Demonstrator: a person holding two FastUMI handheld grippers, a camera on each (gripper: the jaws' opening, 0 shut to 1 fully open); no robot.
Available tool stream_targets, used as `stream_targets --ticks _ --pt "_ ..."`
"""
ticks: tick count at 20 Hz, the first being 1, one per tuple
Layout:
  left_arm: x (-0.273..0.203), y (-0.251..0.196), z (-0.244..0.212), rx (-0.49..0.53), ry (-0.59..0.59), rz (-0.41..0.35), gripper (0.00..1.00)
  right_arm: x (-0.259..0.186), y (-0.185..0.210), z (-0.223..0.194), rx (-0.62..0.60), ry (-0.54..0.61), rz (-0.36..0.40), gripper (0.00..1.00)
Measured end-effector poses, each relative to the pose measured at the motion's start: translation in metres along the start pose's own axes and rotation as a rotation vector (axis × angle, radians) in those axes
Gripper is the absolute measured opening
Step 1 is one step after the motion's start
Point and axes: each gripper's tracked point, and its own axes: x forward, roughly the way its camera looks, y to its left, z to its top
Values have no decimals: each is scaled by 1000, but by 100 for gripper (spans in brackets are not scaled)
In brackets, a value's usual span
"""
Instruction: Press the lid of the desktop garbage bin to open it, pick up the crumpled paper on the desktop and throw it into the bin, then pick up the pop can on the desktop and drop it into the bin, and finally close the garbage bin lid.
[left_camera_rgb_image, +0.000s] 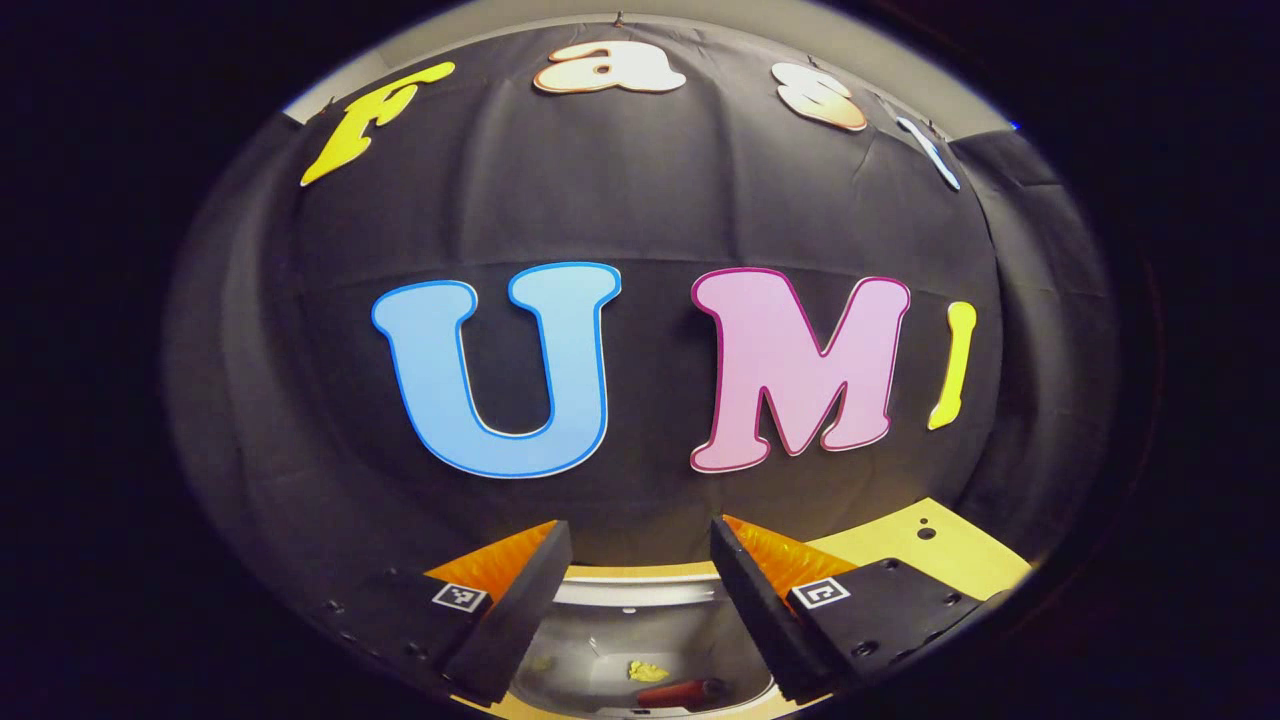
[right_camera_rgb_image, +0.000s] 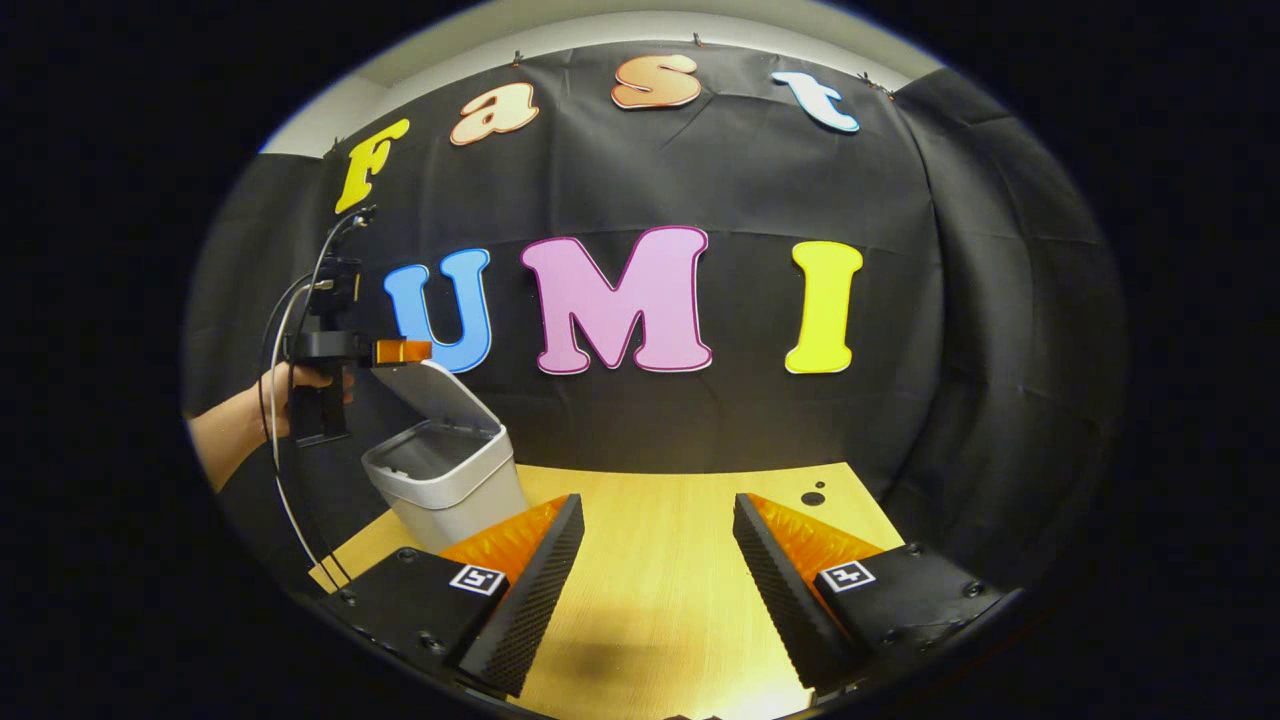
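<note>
Grey bin (right_camera_rgb_image: 445, 480), seemingly red can (left_camera_rgb_image: 680, 691) inside

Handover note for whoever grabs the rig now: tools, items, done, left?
Left tool: open, empty, held above the open bin, beside its raised lid.
Right tool: open, empty, over the bare desk.
Items: crumpled paper and pop can lie inside the bin.
Done: lid opened, both items dropped in.
Left: close the lid.
</note>
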Motion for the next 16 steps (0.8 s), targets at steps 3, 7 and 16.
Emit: stream_targets --ticks 3,7,16 --pt "-18 -2 -29 1 -7 0 96 -16 5 1 -23 -14 -36 97" --pt "-34 -3 -65 2 -14 -8 95 -28 11 16 -68 -72 -87 97" --pt "-44 -2 -135 1 64 -30 99 -55 33 5 -94 -89 -137 97"
